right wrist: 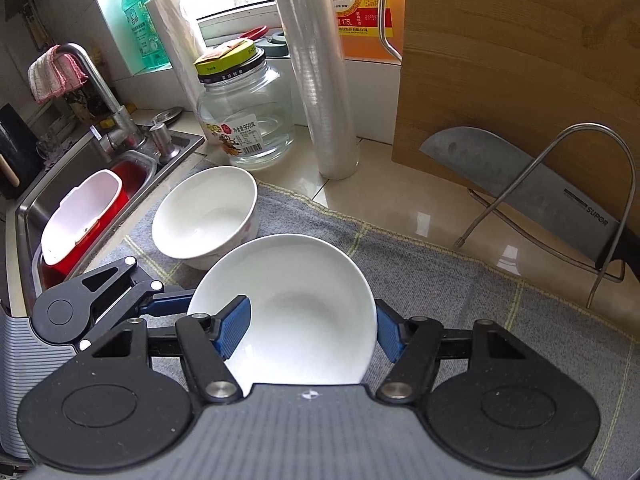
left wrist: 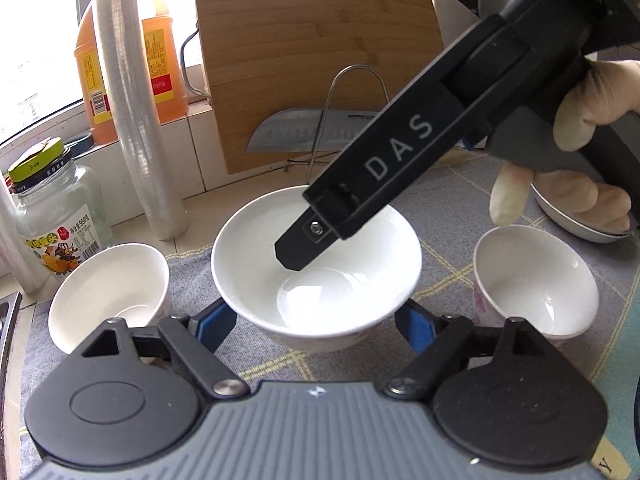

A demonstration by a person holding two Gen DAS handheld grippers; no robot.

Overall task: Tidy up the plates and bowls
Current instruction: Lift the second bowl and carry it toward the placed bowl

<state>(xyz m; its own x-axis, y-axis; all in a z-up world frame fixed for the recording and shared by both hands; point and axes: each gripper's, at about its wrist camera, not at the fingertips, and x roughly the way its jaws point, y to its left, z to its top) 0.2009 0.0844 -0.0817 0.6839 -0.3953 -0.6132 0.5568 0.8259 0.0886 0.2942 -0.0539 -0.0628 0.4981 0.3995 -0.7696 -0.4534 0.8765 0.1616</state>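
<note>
Both grippers are holding the same white bowl [left wrist: 316, 264]: left gripper [left wrist: 316, 320] is straddling its outer walls, seemingly gripping, while right gripper [right wrist: 308, 332] is pinching its rim, above the grey cloth [right wrist: 460, 280], small bowl [right wrist: 204, 216] sitting far-left.

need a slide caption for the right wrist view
Right gripper shut on a white bowl above the grey cloth, a second bowl beside the sink.
</note>
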